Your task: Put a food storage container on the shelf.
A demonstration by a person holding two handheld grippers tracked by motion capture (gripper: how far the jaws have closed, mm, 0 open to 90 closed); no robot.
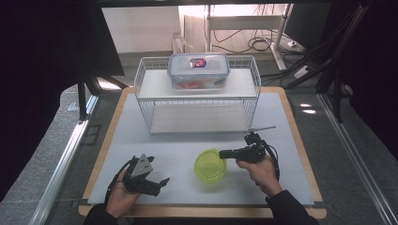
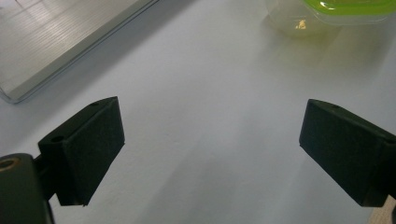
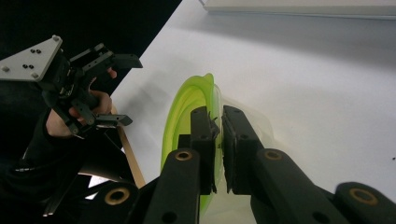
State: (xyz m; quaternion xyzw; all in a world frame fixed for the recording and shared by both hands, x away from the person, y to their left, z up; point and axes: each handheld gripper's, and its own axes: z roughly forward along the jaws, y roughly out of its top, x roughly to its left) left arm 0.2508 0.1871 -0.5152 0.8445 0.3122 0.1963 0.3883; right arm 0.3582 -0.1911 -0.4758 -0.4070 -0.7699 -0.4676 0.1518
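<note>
Right hand-held gripper (image 3: 219,135) has its jaws pinched on the thin rim of the green-lidded bowl (image 1: 210,165), which sits on the table (image 1: 291,187) just ahead of it; I judge so narrow a bite could slip or tilt the bowl if I lift. Left hand-held gripper (image 2: 210,140) stands spread and empty, well apart. I cannot make out the bowl's contents.

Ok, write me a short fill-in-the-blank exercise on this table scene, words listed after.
1. The right gripper is shut on the rim of the ____ round container.
2. The left gripper has its jaws ____, with nothing between them.
3. The clear lidded box sits on the ____ shelf of the white wire rack.

Missing words: green; open; top
</note>
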